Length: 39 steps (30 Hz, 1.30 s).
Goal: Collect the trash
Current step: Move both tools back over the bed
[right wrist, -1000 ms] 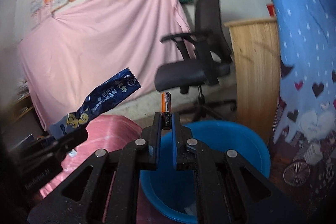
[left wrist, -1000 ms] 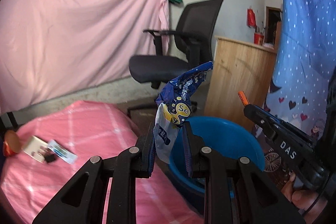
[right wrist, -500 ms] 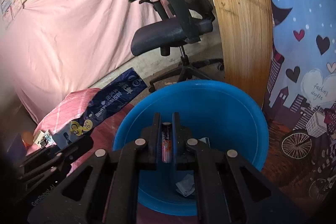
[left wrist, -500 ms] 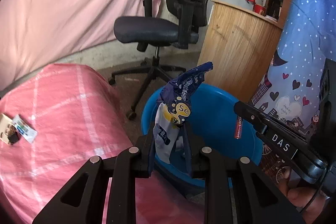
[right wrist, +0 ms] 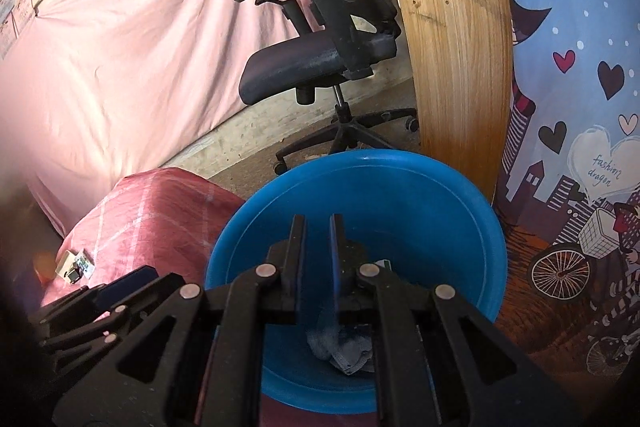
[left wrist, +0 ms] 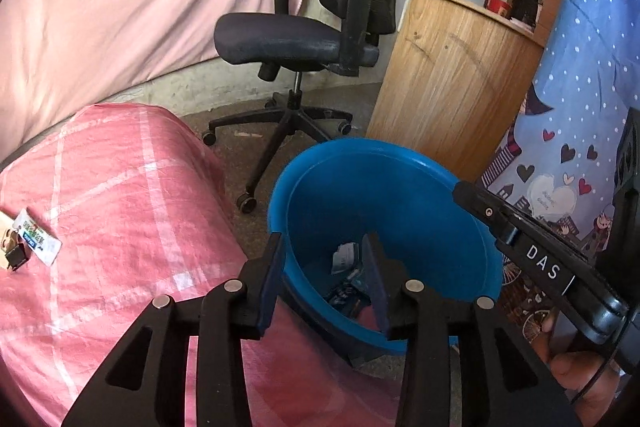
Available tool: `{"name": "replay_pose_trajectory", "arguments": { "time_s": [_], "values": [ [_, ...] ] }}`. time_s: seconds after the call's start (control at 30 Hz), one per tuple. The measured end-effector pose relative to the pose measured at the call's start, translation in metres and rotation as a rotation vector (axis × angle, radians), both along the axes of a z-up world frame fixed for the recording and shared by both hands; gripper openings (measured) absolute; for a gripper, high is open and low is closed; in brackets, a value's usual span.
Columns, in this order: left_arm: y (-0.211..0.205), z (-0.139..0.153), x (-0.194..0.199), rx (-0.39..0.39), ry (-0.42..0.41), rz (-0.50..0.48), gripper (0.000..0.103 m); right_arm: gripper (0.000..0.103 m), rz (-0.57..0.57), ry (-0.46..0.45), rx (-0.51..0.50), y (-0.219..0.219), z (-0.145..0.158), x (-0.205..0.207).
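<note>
- Now the left claw [left wrist: 324,259], jaws just opened and empty, and the narrowly parted, empty right claw [right wrist: 317,247] hang over the blue basin [left wrist: 404,151].
- Next, presumably, fetching the small packet [left wrist: 37,241] far left on the pink bed [left wrist: 120,195].

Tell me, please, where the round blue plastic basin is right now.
In both wrist views the round blue plastic basin sits on the floor just ahead of the tongs, between the pink checked cloth and the wooden counter.

The wrapper has left the left gripper [left wrist: 324,261], whose jaws just opened; the battery has left the right gripper [right wrist: 316,247], both probably into the bucket [left wrist: 400,155].
</note>
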<state>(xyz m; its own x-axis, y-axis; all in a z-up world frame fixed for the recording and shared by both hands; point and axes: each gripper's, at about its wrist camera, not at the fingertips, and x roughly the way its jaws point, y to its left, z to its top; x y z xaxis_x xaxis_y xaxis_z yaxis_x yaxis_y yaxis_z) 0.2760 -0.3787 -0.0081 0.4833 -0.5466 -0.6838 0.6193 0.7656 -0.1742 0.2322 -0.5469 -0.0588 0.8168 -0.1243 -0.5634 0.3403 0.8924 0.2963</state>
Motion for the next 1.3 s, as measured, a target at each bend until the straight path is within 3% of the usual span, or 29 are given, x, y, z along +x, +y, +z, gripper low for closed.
{"name": "replay_pose_trajectory", "arguments": {
  "time_s": [0.37, 0.5, 0.6, 0.83, 1.1, 1.3],
  "values": [
    [0.052, 0.021, 0.005, -0.065, -0.059, 0.149, 0.051, 0.043, 0.021, -0.062, -0.061, 0.018, 0.013, 0.0],
    [0.075, 0.029, 0.008, -0.069, -0.068, 0.198, 0.061, 0.06, 0.033, -0.091, -0.07, 0.027, 0.02, 0.002],
    [0.098, 0.037, 0.009, -0.086, -0.08, 0.248, 0.075, 0.072, 0.045, -0.126, -0.068, 0.035, 0.026, 0.004],
    [0.159, 0.06, -0.001, -0.168, -0.196, 0.402, 0.099, 0.101, 0.104, -0.282, -0.095, 0.068, 0.049, -0.002],
    [0.215, 0.069, -0.022, -0.199, -0.313, 0.553, 0.101, 0.103, 0.233, -0.442, -0.13, 0.117, 0.064, -0.007],
    [0.248, 0.068, -0.039, -0.169, -0.418, 0.625, 0.101, 0.103, 0.338, -0.515, -0.272, 0.17, 0.069, -0.011]
  ]
}}
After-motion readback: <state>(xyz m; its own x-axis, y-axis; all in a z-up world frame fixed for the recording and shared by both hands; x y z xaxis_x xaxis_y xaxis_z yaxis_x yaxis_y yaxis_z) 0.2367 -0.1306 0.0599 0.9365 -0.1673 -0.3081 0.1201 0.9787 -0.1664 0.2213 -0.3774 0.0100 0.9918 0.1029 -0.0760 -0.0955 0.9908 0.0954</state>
